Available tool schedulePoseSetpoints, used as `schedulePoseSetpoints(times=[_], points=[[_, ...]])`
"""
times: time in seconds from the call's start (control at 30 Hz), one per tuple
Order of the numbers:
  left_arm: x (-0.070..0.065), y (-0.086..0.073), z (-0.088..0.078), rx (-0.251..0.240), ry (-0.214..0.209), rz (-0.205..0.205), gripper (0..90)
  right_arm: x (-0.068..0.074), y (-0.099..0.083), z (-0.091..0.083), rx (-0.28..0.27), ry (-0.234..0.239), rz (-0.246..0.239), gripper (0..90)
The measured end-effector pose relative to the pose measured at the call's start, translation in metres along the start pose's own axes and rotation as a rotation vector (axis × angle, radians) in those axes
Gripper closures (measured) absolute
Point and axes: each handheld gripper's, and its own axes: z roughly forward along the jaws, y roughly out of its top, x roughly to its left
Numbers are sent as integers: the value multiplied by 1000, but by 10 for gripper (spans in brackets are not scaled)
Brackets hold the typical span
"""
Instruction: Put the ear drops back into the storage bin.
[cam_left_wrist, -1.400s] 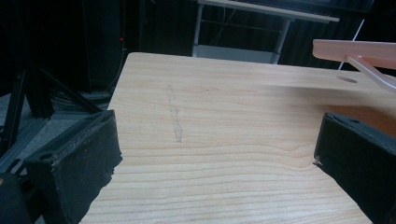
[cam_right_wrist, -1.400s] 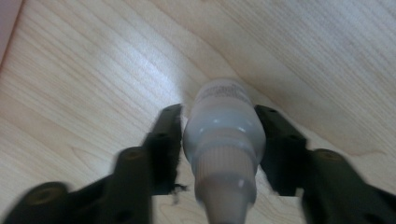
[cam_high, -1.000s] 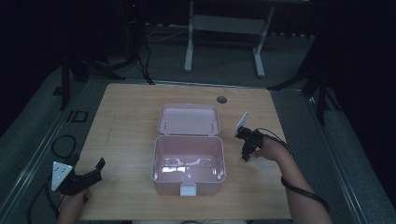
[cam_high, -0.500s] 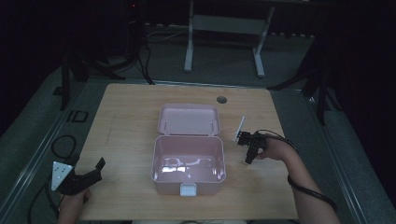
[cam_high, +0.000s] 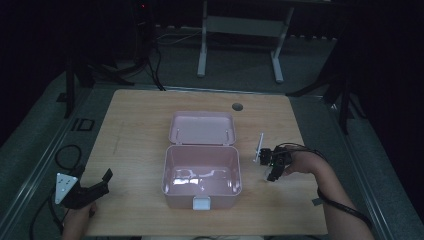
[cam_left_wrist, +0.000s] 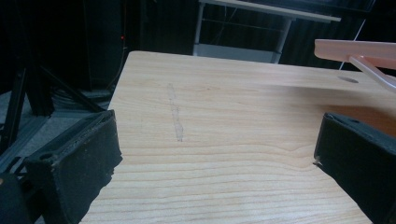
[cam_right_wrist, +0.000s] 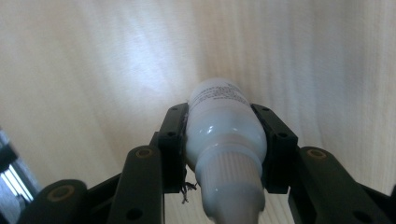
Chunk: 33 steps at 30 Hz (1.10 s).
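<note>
Left gripper low at table edge, jaws wide — right gripper clamped, tilted down.

The table is pale matt wood with visible grain. The box is smooth, glossy pink plastic. The bottle is glossy white plastic, its cap ribbed. The jaws look matt black, rough-edged.

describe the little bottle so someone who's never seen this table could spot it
Start at the open pink box in the middle of the wooden table. Just right of it, the right tool clamps a small white bottle. It has a ribbed cap and printed label, the one white container there.
</note>
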Motion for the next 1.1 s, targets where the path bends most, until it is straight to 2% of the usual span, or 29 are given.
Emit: schedulePoseSetpoints(times=[0.07,0.3,0.33,0.47,0.53,0.87,1.1], points=[[0,0,0,0,0,0,4,5,-1,-2,-19,4,-37,597],[0,0,0,-1,0,1,5,21,2,-2,34,-17,-129,598],[0,0,0,0,0,2,5,25,2,-3,37,-34,-157,598],[0,0,0,-1,0,2,5,35,4,-1,73,-55,-204,597],[0,0,0,-1,1,2,5,38,4,-1,73,-45,-222,597],[0,0,0,0,0,0,5,40,6,-2,69,-21,-214,598],[0,0,0,-1,2,1,5,43,7,-13,53,-16,-218,598]])
